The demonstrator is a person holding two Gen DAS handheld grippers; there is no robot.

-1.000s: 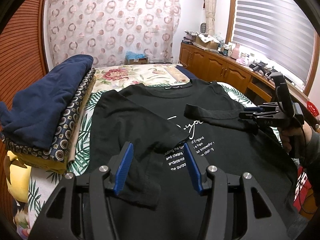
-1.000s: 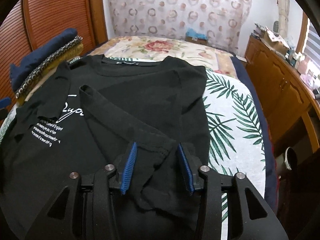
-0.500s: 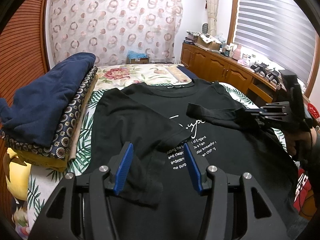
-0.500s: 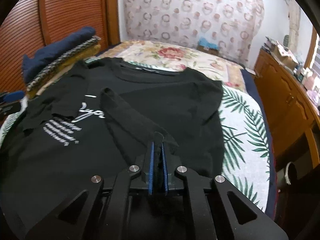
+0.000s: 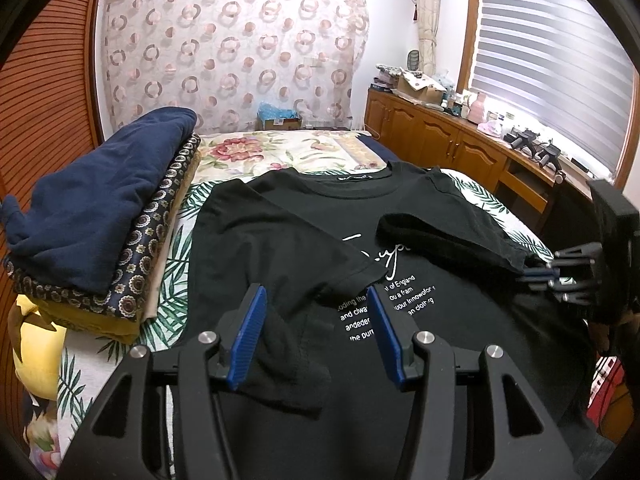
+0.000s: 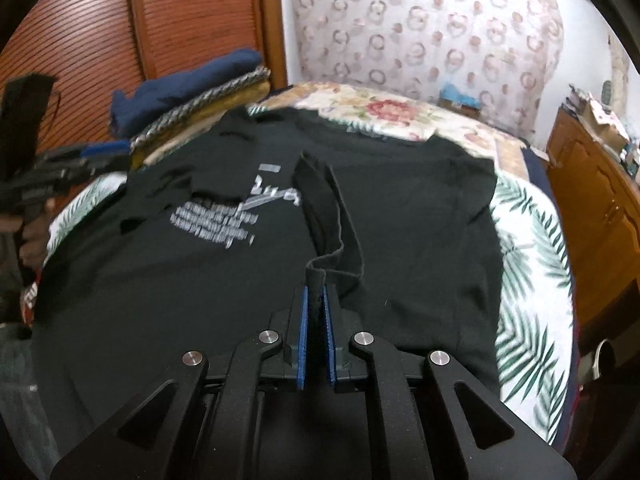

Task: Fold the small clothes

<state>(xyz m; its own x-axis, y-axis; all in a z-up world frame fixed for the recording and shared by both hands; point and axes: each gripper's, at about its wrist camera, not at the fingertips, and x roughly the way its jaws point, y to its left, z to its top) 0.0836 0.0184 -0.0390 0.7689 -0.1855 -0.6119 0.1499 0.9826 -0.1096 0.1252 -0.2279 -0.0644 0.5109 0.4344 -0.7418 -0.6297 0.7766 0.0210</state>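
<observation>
A black t-shirt (image 5: pixel 280 248) with white print lies face up on the bed, its left sleeve folded in over the chest. My left gripper (image 5: pixel 316 332) stands open low over that sleeve's cuff; the fabric lies between the blue pads (image 5: pixel 248 336) without being pressed. My right gripper (image 6: pixel 315 320) is shut on the bunched edge of the t-shirt's folded right sleeve (image 6: pixel 332 216), which rises as a taut strip from the chest. In the left wrist view the right gripper (image 5: pixel 536 272) sits at the shirt's right edge. The left gripper (image 6: pixel 80 160) shows blurred at the far left.
A stack of folded clothes (image 5: pixel 100 200), navy on top, sits along the bed's left side by the wooden wall. The palm-leaf sheet (image 5: pixel 172 256) shows around the shirt. Wooden cabinets (image 5: pixel 440 144) line the right. A yellow cushion (image 5: pixel 36 344) lies at the near left.
My right gripper closed on the shirt's folded right sleeve and drew it outward toward the bed's right side, pulling the fold taut. The left gripper stayed where it was, open.
</observation>
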